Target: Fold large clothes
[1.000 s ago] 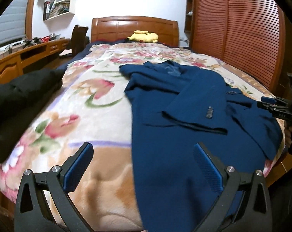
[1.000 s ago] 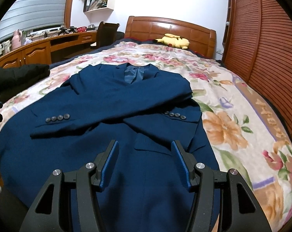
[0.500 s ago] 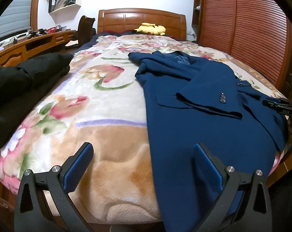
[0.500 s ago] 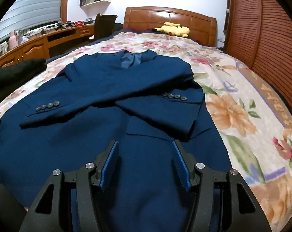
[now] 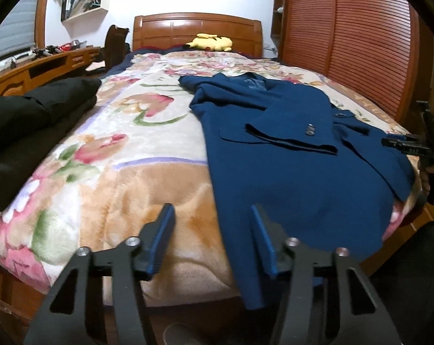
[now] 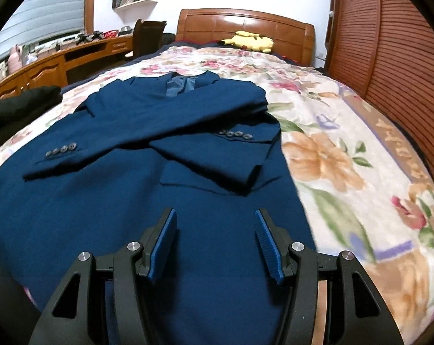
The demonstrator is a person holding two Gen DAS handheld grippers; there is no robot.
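On the bed [image 6: 346, 155], foot end: the blue jacket [image 6: 136, 201] lies flat on the floral blanket [image 5: 124, 132], collar toward the headboard [image 6: 245, 26], both sleeves crossed over the chest, cuff buttons [image 6: 235, 134] showing. Its hem hangs over the foot edge of the bed.

My right gripper [image 6: 215, 230] hovers over the lower part of the jacket — fingers spread, nothing between them. My left gripper [image 5: 212, 224] sits at the jacket's left edge near the hem, jaws also spread and empty; one finger [image 5: 260, 230] is over blue cloth, the other over bare blanket. Cannot tell whether either touches the fabric.

In the left wrist view the right gripper [image 5: 409, 146] shows at the far side of the jacket.

Around it — a black garment [image 5: 24, 126] piled on the bed's left side, a yellow plush toy [image 6: 250, 41] by the headboard, a wooden counter [image 6: 44, 66] with clutter along the left wall, a slatted wardrobe [image 6: 389, 43] on the right.
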